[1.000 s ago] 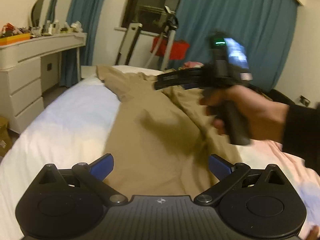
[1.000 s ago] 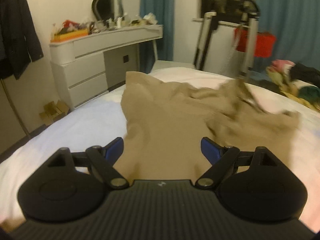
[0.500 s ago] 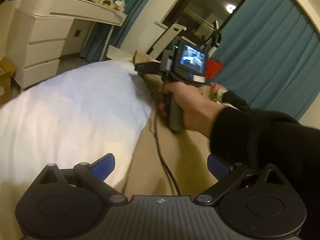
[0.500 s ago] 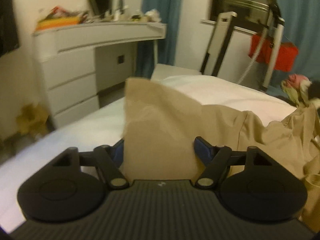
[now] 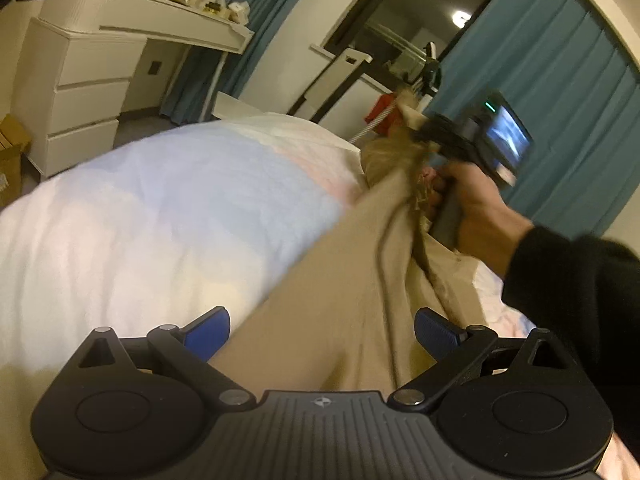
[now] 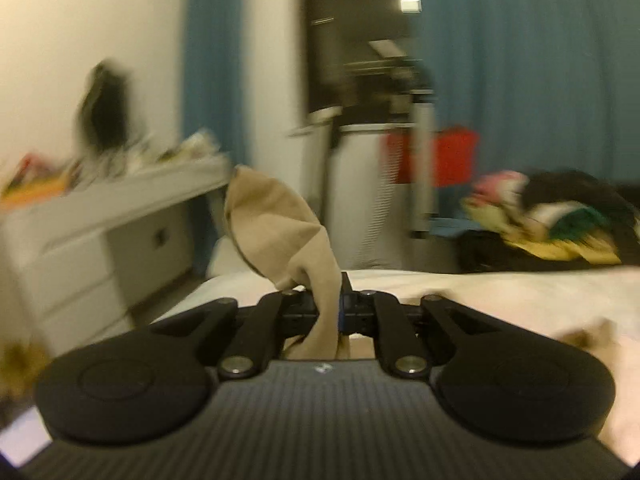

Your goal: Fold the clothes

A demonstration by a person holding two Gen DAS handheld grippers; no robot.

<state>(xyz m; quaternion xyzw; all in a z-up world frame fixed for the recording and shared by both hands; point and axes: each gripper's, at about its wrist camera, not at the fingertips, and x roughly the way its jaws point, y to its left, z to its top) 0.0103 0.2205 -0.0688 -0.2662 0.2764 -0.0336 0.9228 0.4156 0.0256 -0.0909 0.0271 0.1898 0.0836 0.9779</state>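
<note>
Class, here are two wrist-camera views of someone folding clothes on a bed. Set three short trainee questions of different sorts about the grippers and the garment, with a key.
1. True or false: the right gripper is shut on the tan cotton garment.
2. Multiple choice: the left gripper is (A) open above the garment, (B) shut on it, (C) out of view.
3. Fill in: the garment lies on a ____ bed cover.

Key: 1 true; 2 A; 3 white.
</note>
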